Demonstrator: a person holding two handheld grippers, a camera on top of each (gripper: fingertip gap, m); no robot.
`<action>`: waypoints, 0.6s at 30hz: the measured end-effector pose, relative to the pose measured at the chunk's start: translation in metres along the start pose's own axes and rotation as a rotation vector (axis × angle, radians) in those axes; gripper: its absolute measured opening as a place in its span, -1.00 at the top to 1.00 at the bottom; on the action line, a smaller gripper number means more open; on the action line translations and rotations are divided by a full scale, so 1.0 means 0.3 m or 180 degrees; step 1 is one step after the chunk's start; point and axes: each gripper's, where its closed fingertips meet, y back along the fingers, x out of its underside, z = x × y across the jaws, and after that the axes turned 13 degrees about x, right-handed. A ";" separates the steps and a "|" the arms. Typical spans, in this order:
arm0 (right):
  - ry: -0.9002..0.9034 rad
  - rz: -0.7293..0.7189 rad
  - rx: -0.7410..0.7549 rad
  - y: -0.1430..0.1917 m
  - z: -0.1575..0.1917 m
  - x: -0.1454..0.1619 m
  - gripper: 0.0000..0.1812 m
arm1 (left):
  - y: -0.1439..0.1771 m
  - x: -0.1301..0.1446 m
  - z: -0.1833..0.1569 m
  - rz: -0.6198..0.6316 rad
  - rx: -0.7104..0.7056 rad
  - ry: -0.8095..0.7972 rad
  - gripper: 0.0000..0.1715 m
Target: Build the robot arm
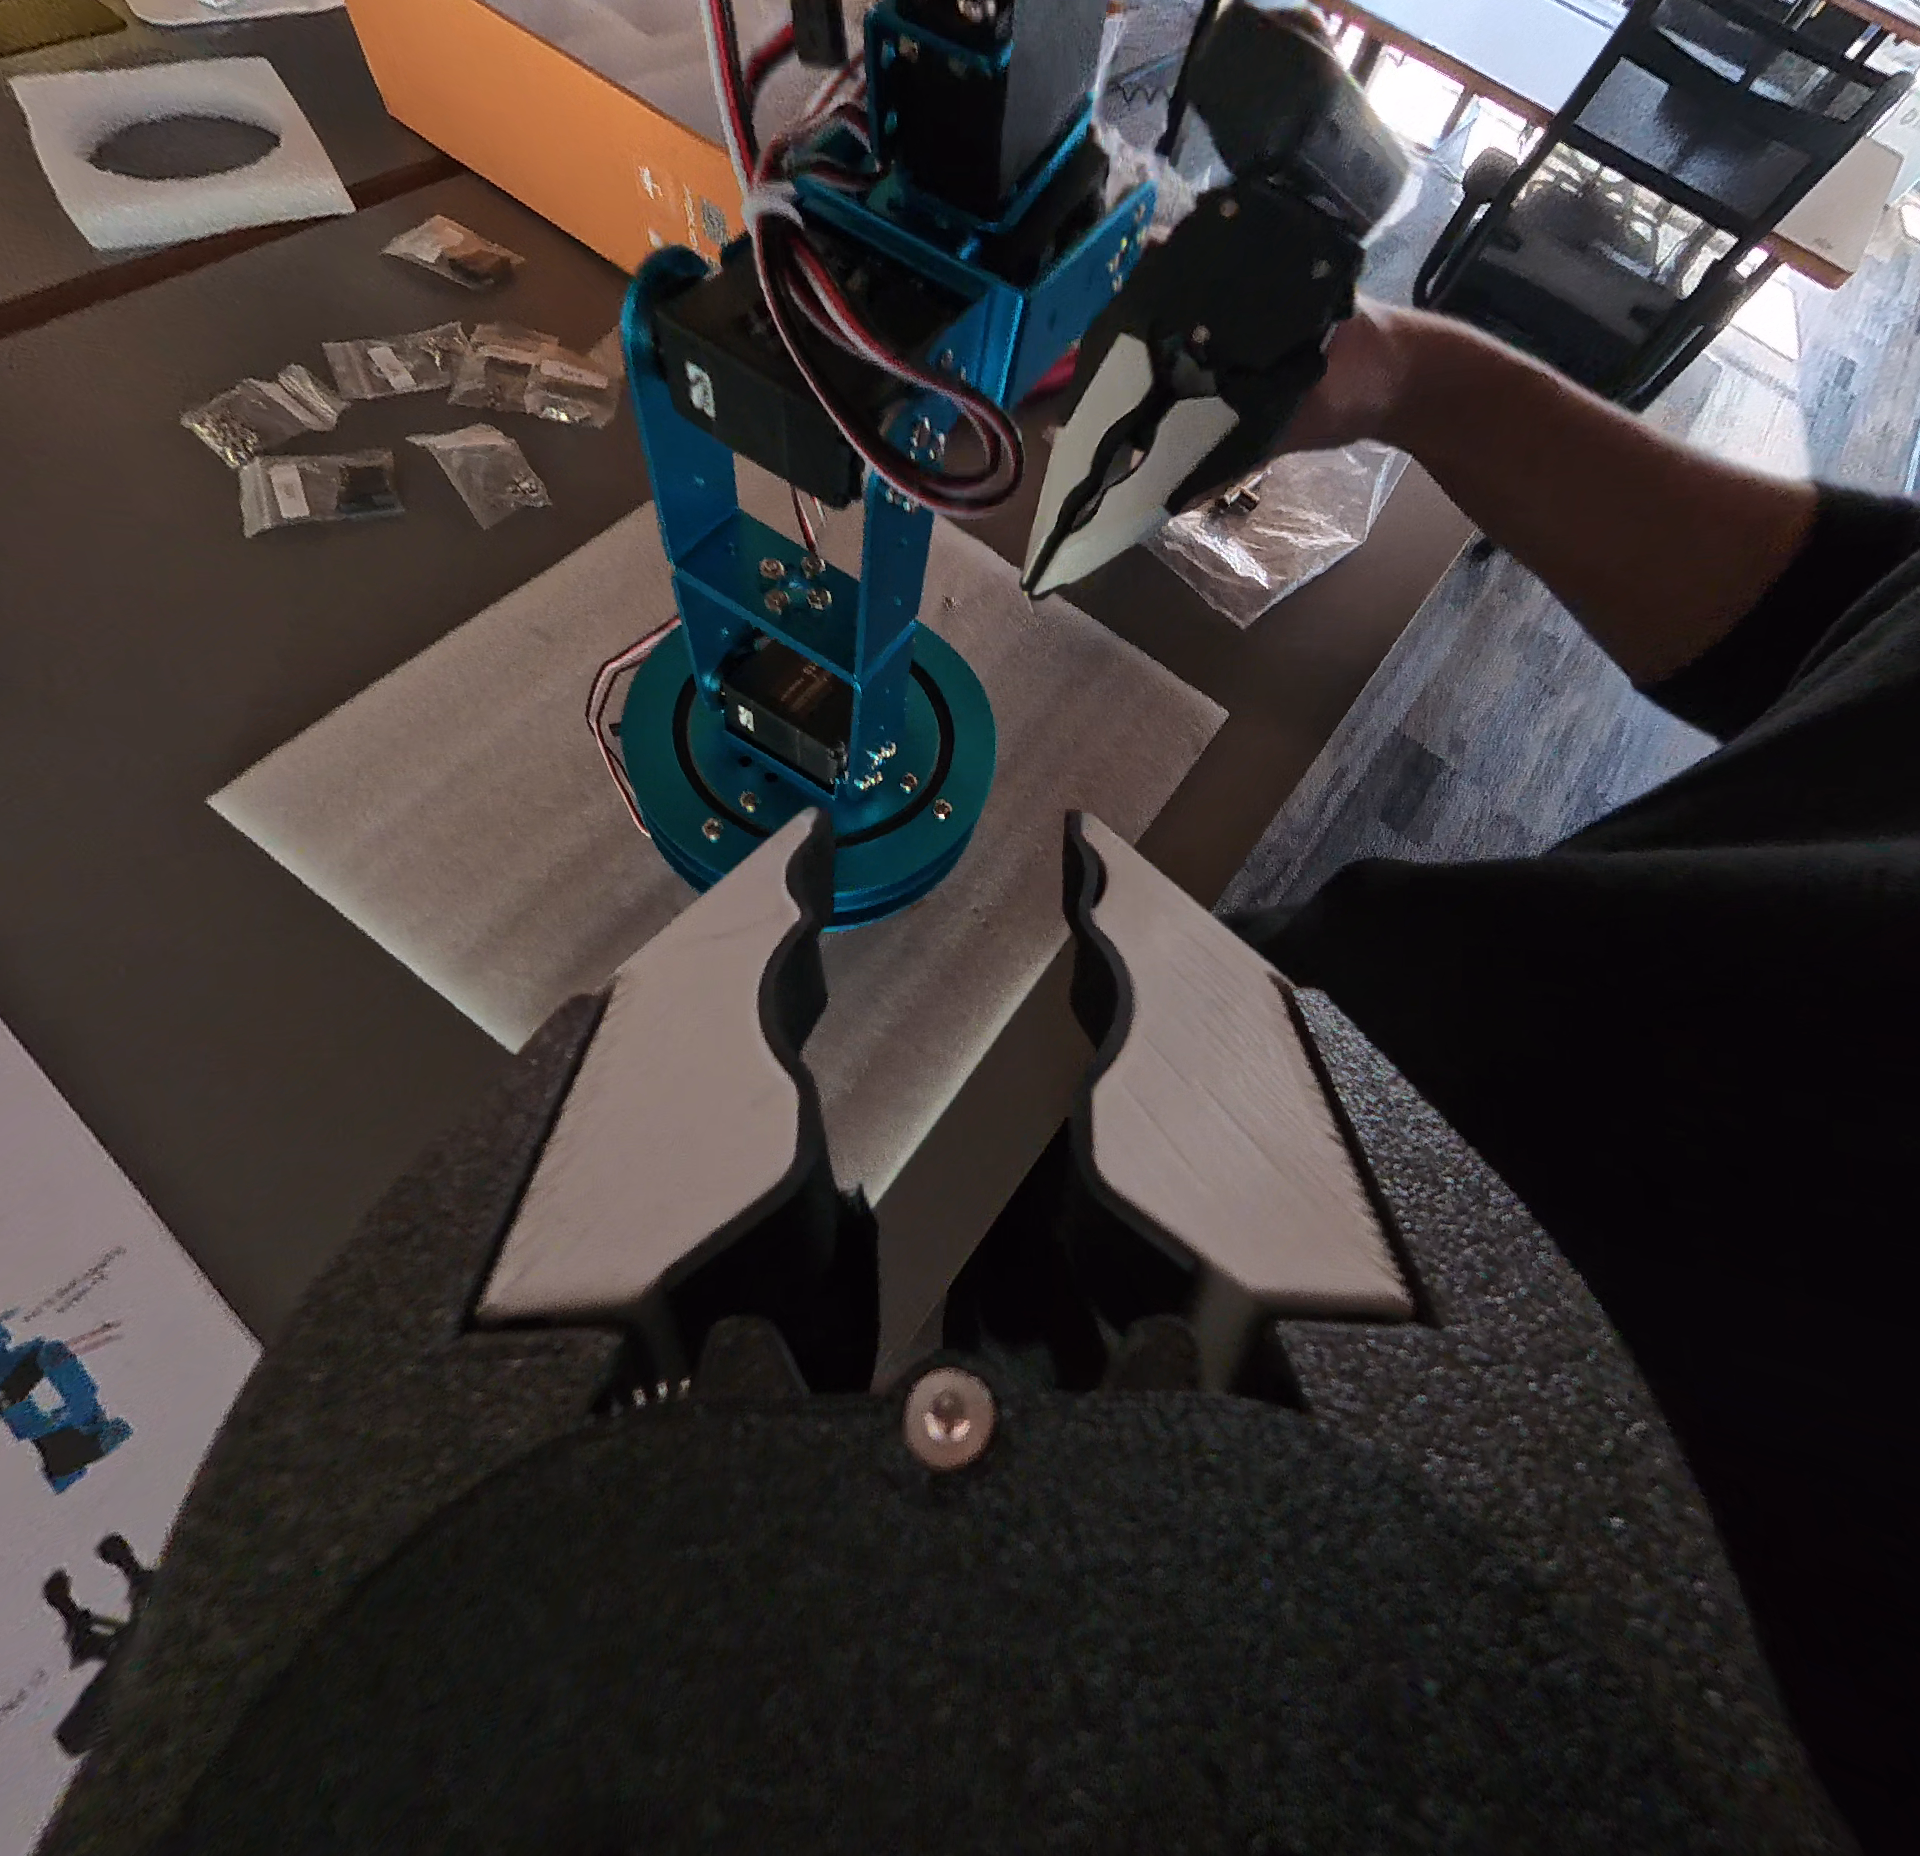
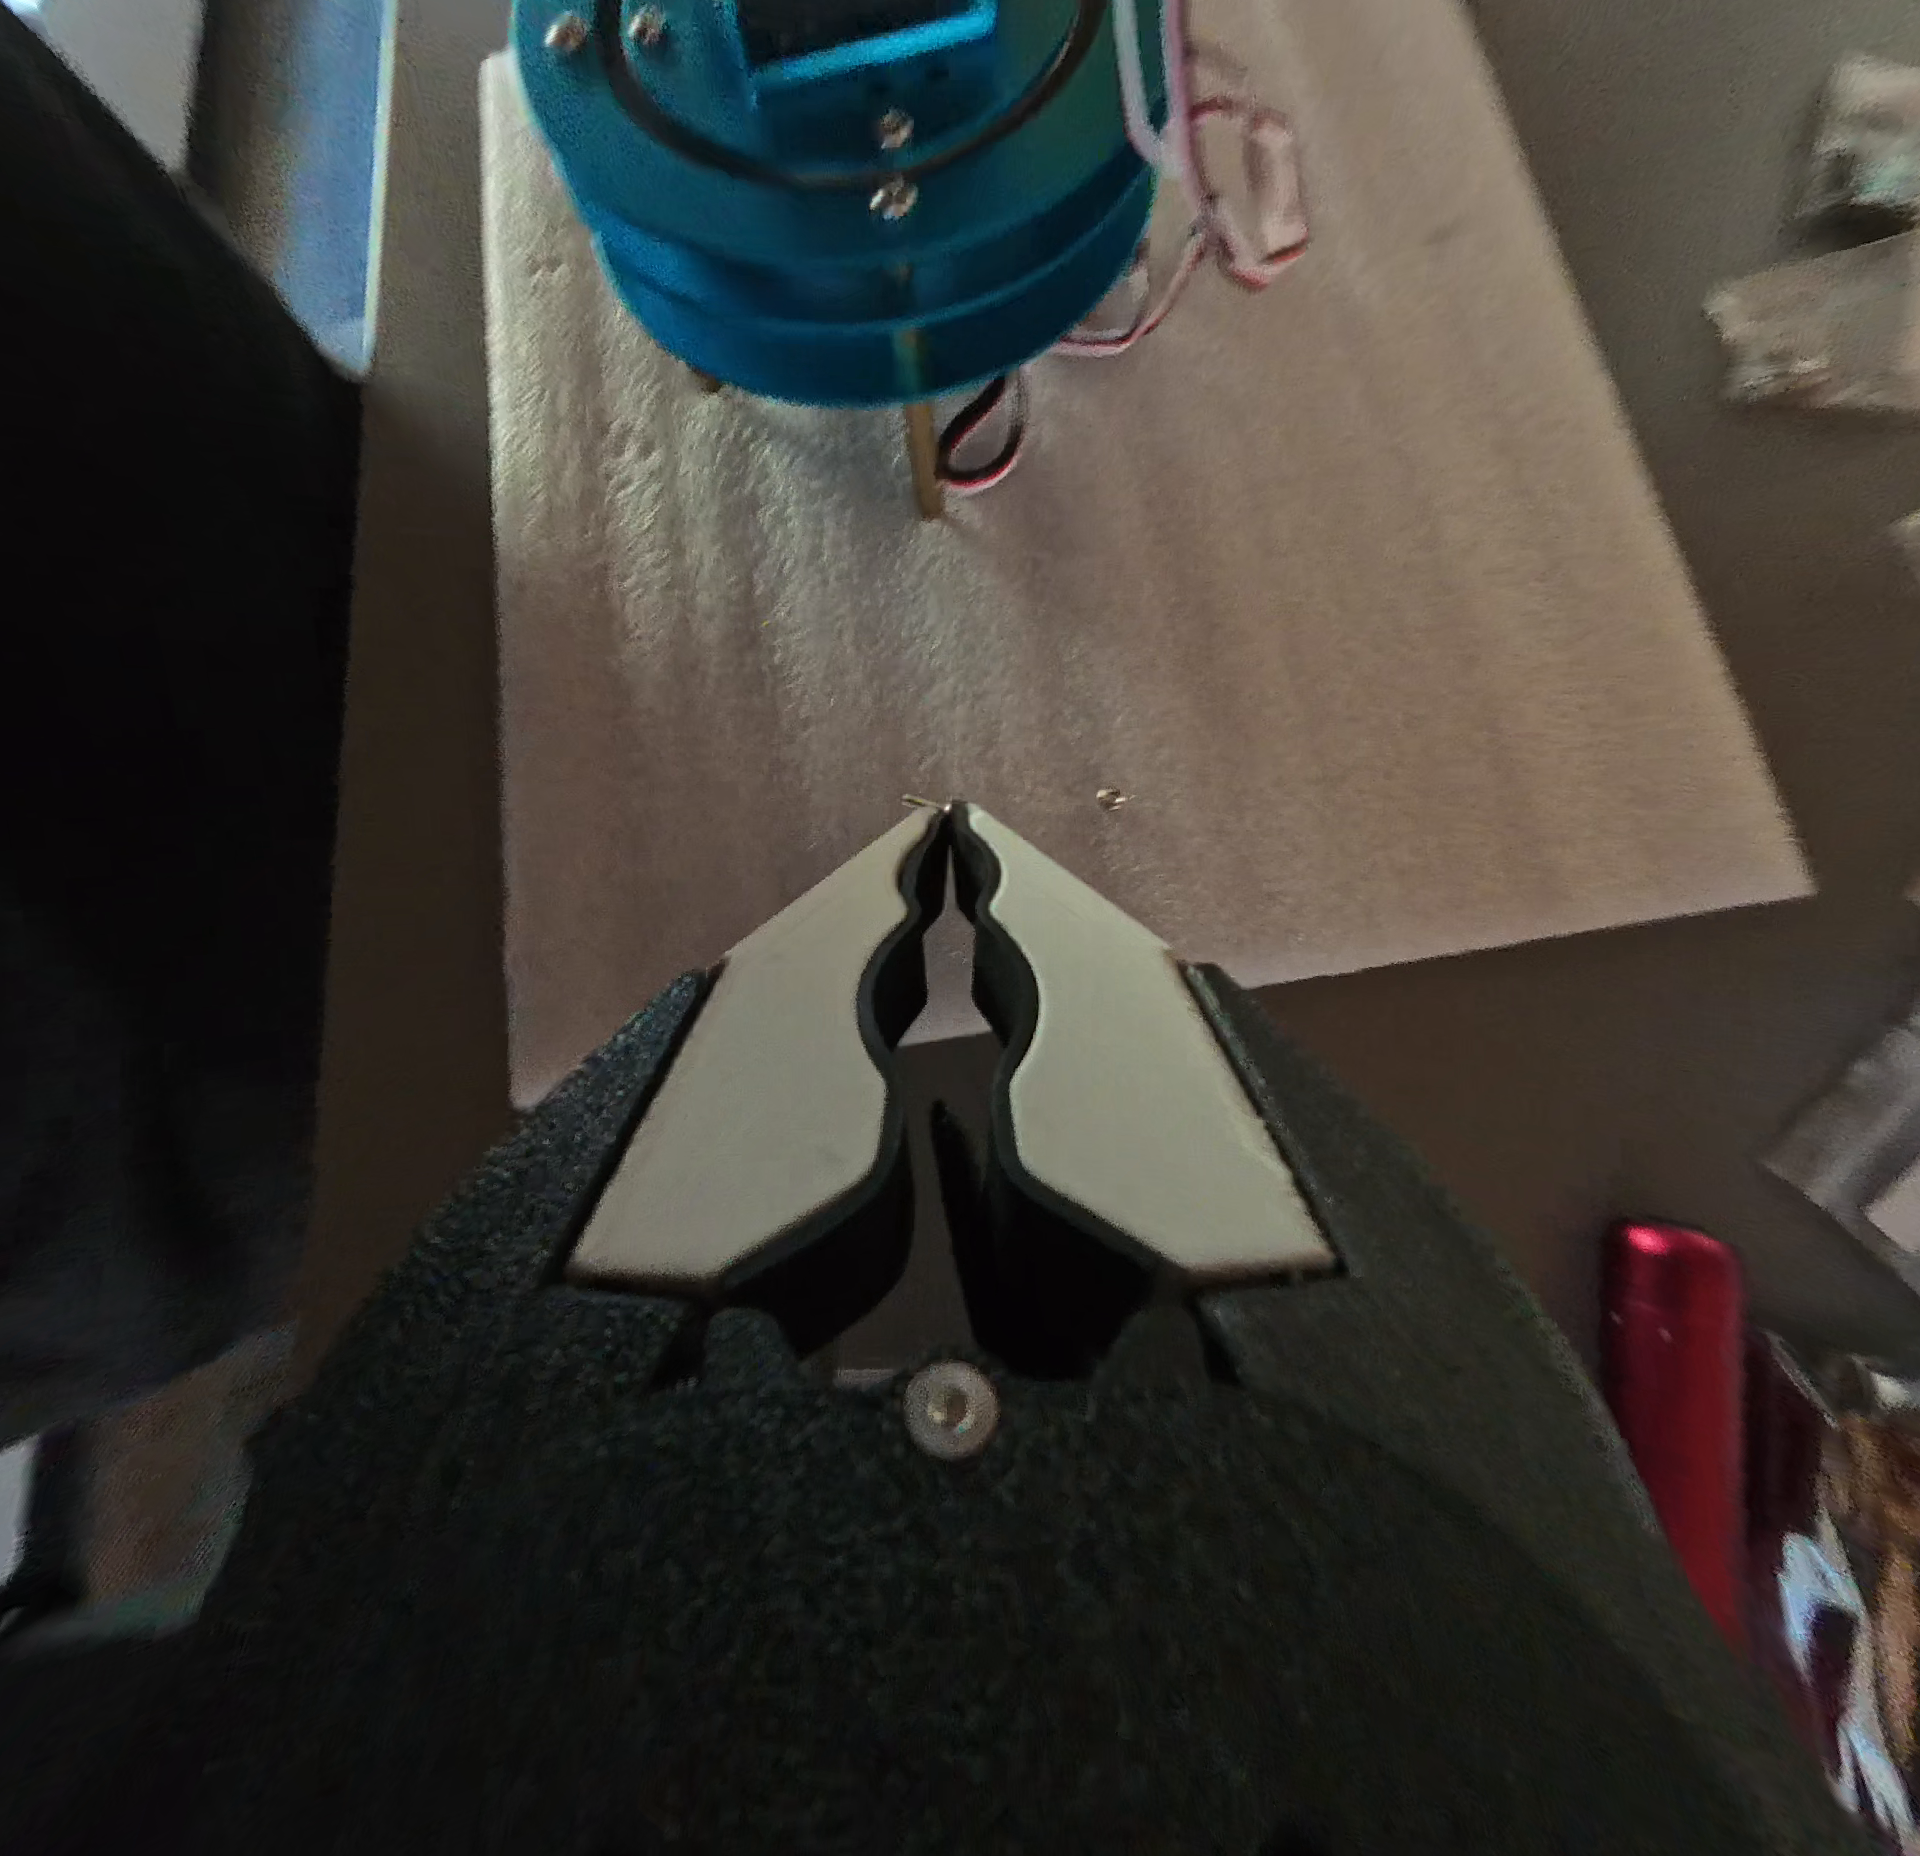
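Left gripper (image 1: pixel 940 840) low in the frame, fingers spread wide, nothing between them, tips just short of the round blue base (image 1: pixel 821 767) of a small blue robot arm kit (image 1: pixel 790 372). Standing upright at frame centre on a white foam sheet (image 1: pixel 436 798), servos black, red-white-black wires (image 1: pixel 914 424) looping off the upper joint. Dark brown surface (image 1: pixel 208 975) under all of it. Small clear parts bags (image 1: pixel 353 404) scattered at upper left, an orange box (image 1: pixel 520 92) behind them, a white foam piece with a round hole (image 1: pixel 177 149) at the far upper left. Printed instruction sheet (image 1: pixel 62 1339) at the lower left edge. Right gripper (image 1: pixel 1039 585) at upper right, pointing down to the foam, held by a hand (image 1: pixel 1361 372) with a dark sleeve.

Over to the right wrist view: right gripper (image 2: pixel 943 814) with fingers pressed together at the tips, hovering over the foam sheet (image 2: pixel 1143 663). Something tiny and metallic at the very tips, too small to say whether pinched or merely lying there. Another tiny metal ring or nut (image 2: pixel 1110 796) on the foam just to the right. Blue base (image 2: pixel 831 248) at the top of frame, raised on brass standoffs (image 2: pixel 923 456), wires trailing to its right. Red cylindrical object (image 2: pixel 1673 1391) at lower right, blurred.
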 end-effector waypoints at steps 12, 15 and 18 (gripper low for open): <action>-0.0873 -0.2003 0.2321 0.381 -0.162 -0.470 1.00 | 0.062 -0.384 0.022 -0.1025 0.0082 -0.0315 0.46; -0.0902 -0.2348 0.2458 0.439 -0.133 -0.598 1.00 | 0.067 -0.500 0.000 -0.1155 0.0224 -0.0509 0.31; -0.0841 -0.2392 0.2486 0.440 -0.114 -0.666 1.00 | 0.011 -0.532 -0.001 -0.0929 0.0322 -0.0605 0.24</action>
